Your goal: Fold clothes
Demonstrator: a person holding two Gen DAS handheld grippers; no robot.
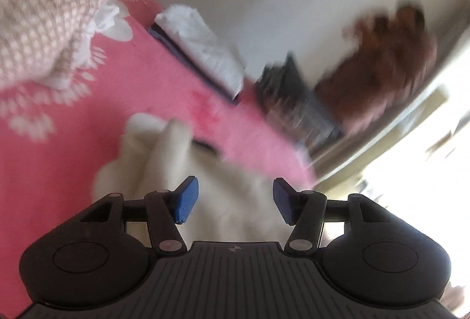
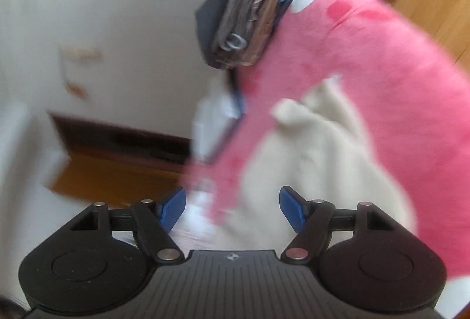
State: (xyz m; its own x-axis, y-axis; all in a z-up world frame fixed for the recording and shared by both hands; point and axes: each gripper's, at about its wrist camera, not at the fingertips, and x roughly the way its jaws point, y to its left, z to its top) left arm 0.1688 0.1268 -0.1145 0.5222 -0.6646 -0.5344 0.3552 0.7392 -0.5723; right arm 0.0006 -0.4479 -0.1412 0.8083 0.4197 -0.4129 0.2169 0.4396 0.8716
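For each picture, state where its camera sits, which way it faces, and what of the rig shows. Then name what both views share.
Left wrist: on the left gripper, facing forward and down over the cream garment; its open blue pads show.
Right wrist: on the right gripper, facing the folded pile; open jaws show.
Shared: cream garment on the pink blanket.

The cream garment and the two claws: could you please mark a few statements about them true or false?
1. Both claws are open. True: left claw, right claw.
2. The cream garment lies on a pink blanket. True.
3. The right claw grips the garment. False: nothing is clamped between its pads.
4. The blanket is plain blue. False: it is pink with white flowers.
5. A stack of folded clothes sits at the blanket's edge. True.
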